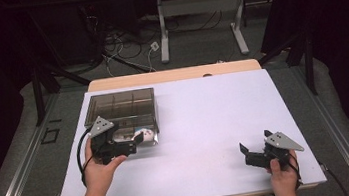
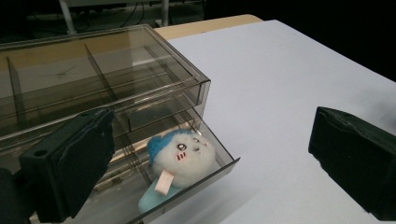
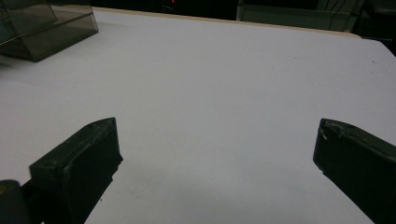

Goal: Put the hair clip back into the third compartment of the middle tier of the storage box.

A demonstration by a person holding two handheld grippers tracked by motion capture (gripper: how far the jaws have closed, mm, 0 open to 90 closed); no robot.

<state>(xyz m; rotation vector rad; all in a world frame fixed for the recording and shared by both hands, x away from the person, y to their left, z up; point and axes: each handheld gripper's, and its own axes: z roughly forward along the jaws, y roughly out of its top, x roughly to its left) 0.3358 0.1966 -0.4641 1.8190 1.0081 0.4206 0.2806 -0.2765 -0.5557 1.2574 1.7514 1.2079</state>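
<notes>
Left gripper (image 1: 138, 138) at nine o'clock, jaws spread wide and empty, pointing toward three o'clock, right gripper (image 1: 255, 146) at four o'clock, jaws wide apart, aimed toward ten o'clock

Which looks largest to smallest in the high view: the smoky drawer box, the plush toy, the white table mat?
1. White table mat
2. Smoky drawer box
3. Plush toy, lying in the box's pulled-out drawer

All three differ plainly in size, so nearness does not blur the order.
</notes>
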